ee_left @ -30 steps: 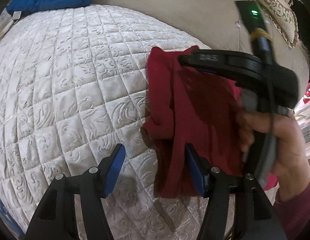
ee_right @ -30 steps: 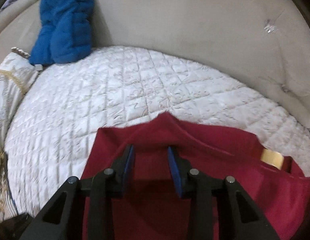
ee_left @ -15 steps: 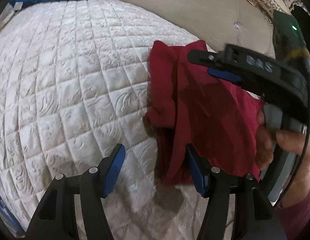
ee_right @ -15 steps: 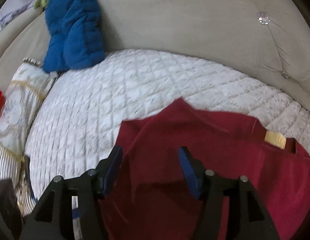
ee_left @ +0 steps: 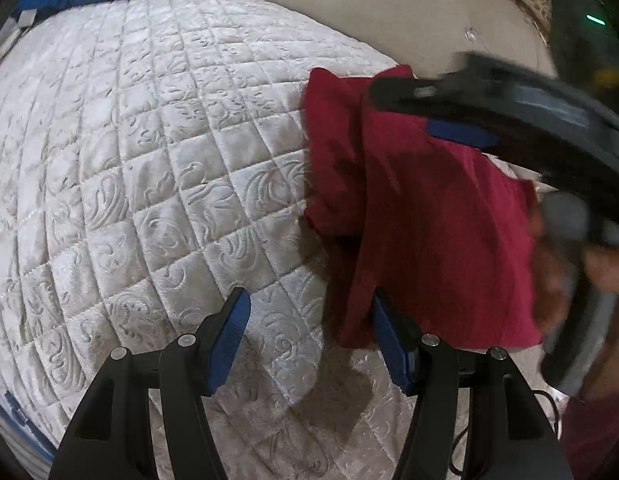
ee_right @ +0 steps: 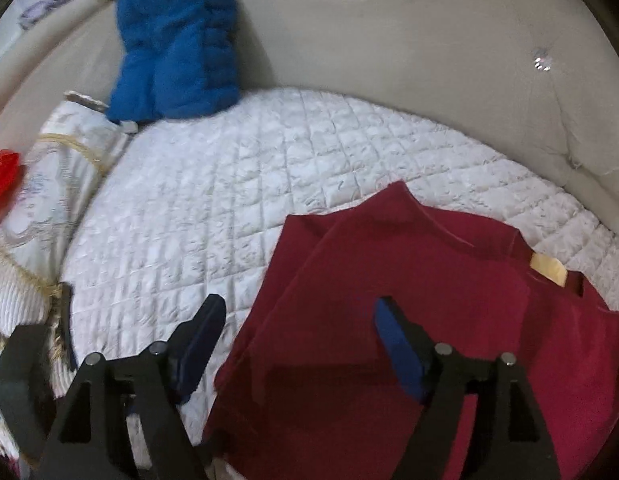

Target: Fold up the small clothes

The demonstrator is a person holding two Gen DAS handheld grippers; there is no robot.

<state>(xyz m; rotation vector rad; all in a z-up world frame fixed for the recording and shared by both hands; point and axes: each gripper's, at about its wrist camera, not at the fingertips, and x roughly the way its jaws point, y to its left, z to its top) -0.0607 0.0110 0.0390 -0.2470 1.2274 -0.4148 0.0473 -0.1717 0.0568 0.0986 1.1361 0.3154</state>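
A partly folded dark red cotton garment [ee_right: 409, 320] lies on the white quilted bedspread [ee_left: 149, 180], ready for folding; the left gripper [ee_left: 309, 340] and right gripper [ee_right: 297, 344], both released, hover above it.

Your red garment [ee_right: 393, 320] is soft matt cloth with a fine nap, a pale woven label [ee_right: 548, 269] sewn at the neck. It lies on the quilted cover [ee_left: 149, 184], a plush, faintly shiny fabric with embossed swirls and stitched diamonds. Your left gripper [ee_left: 309, 344] is matt black plastic with bright metal screw heads; its pads [ee_left: 229, 340] look like smooth blue rubbery plastic. The blue bundle [ee_right: 177, 40] is puffy quilted cloth. The backrest [ee_right: 389, 40] looks like smooth beige upholstery with a glinting stud
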